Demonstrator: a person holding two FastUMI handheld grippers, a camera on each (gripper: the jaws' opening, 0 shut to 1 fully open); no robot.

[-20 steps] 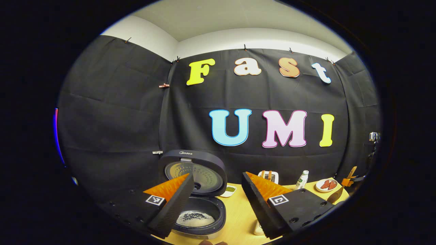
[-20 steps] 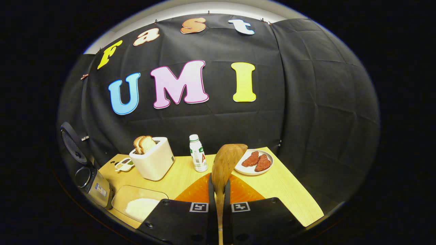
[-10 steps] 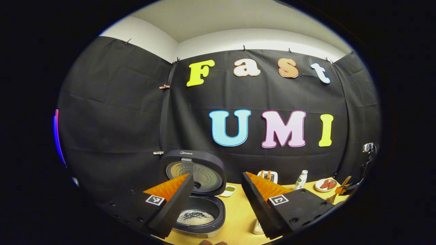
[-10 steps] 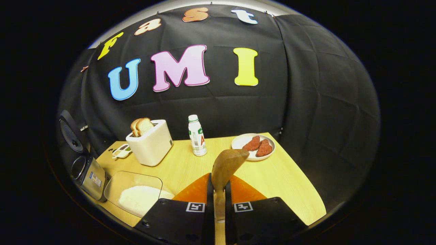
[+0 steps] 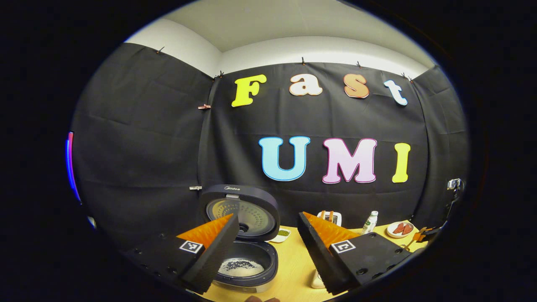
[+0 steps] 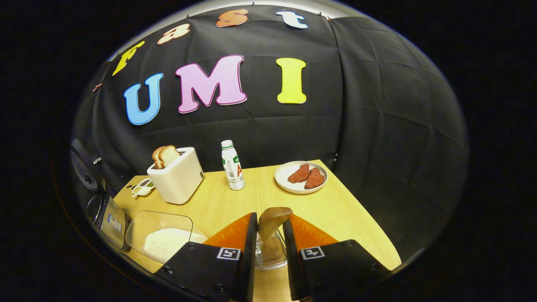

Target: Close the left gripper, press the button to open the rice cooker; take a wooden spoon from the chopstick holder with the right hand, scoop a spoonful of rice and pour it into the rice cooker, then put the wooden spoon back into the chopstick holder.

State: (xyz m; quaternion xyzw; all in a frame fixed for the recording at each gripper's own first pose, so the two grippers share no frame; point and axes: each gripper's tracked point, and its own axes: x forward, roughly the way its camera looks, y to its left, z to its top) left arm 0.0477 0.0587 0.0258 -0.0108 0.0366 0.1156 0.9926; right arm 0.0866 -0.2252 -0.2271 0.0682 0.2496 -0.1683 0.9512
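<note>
the left hand-held gripper (image 5: 265, 235) is hovering with its fingers spread wide and nothing between them, just in front of the rice cooker (image 5: 245, 239). the cooker's lid is standing open and upright, and white rice is lying in the bottom of its inner pot. the cooker is sitting at the left end of the bench (image 5: 293, 268).

in the right gripper view, the right hand-held gripper (image 6: 269, 228) is hanging over the near part of the bench with its fingers parted a little. the wooden spoon (image 6: 272, 224) is standing between them, bowl end up, its lower part sitting inside the chopstick holder (image 6: 268, 256); whether the fingers are touching the spoon, i cannot tell. a clear tray of rice (image 6: 161, 239) is lying to the left of the gripper. farther back, a toaster (image 6: 176, 176) with bread, a small bottle (image 6: 232, 165) and a plate (image 6: 301, 178) with red slices are standing on the bench.
</note>
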